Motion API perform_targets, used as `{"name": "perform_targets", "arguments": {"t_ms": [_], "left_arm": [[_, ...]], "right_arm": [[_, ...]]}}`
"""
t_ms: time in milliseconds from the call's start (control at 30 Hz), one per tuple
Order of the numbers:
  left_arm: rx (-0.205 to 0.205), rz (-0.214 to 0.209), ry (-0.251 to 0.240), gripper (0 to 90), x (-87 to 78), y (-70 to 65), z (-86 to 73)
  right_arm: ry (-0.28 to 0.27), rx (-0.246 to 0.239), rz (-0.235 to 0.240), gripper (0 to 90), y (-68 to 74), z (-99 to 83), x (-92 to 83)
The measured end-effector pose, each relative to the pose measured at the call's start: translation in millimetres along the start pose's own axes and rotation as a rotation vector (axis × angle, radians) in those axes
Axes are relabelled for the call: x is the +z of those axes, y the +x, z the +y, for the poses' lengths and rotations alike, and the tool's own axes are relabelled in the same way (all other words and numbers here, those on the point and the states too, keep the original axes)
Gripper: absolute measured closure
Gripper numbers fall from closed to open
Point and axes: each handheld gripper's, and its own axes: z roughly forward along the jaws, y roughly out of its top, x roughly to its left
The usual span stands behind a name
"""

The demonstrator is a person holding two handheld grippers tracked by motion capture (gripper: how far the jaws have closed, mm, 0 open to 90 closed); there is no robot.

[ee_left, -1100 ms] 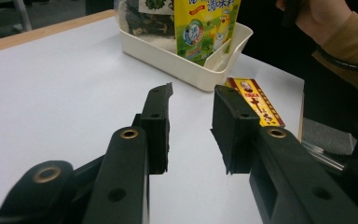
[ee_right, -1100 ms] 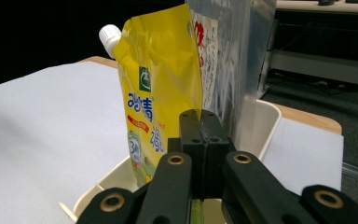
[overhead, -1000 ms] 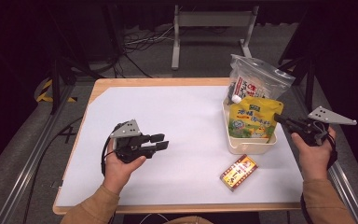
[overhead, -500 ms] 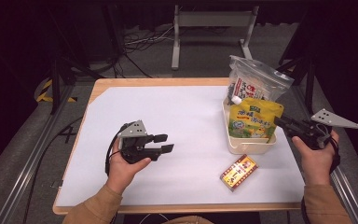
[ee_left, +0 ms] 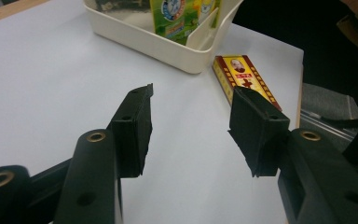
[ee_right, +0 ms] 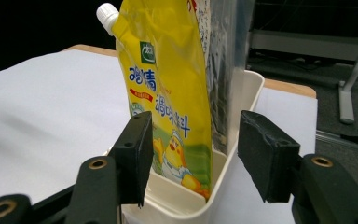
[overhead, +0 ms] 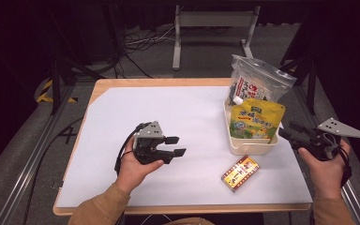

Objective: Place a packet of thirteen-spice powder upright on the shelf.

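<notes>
High view: both the left gripper (overhead: 177,146) and right gripper (overhead: 287,131) have just been opening, fingers (ee_left: 135,126) parted and empty, right beside the yellow pouch (overhead: 255,120).

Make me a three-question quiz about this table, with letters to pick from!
1. Where is the red and gold box?
A. inside the cream tub
B. flat on the white table, in front of the cream tub
C. in a gripper

2. What colour is the spouted pouch?
A. yellow
B. blue
C. pink

3. How is the left gripper?
A. shut on the box
B. shut on a pouch
C. open, holding nothing

Answers: 1 B, the box lies on the table just outside the cream tub. 2 A, it is yellow with a white cap. 3 C, only bare table shows between its spread jaws.
</notes>
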Motion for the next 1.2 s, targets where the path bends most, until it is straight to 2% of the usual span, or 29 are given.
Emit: {"name": "perform_targets", "arguments": {"t_ms": [233,600,633,867,967,1100,1200], "left_arm": [[0.004,-0.038,0.031,47.8,17.0,-3.9,10.6],[0.007,-0.083,0.084,43.7,46.0,-13.3,22.5],[-0.016,-0.099,0.087,42.9,51.6,-14.6,23.8],[-0.061,-0.143,0.098,41.2,71.7,-17.0,26.1],[-0.06,-0.153,0.113,41.0,81.4,-18.9,27.1],[-0.062,-0.165,0.131,40.4,91.5,-22.2,27.1],[-0.07,-0.171,0.144,39.9,96.9,-23.8,26.1]], "right_arm": [[0.014,0.008,-0.023,44.3,-0.5,-4.2,-11.9],[0.043,0.02,-0.039,41.6,-2.2,-10.4,-16.5],[0.046,0.011,-0.041,41.4,-2.8,-10.1,-16.3],[0.052,0.009,-0.043,41.2,-4.1,-10.4,-15.0],[0.064,0.007,-0.032,42.1,-4.3,-10.8,-13.4],[0.094,-0.028,-0.022,45.4,-2.1,-10.1,-14.2],[0.11,-0.036,-0.014,45.7,-0.3,-9.9,-14.3]]}}
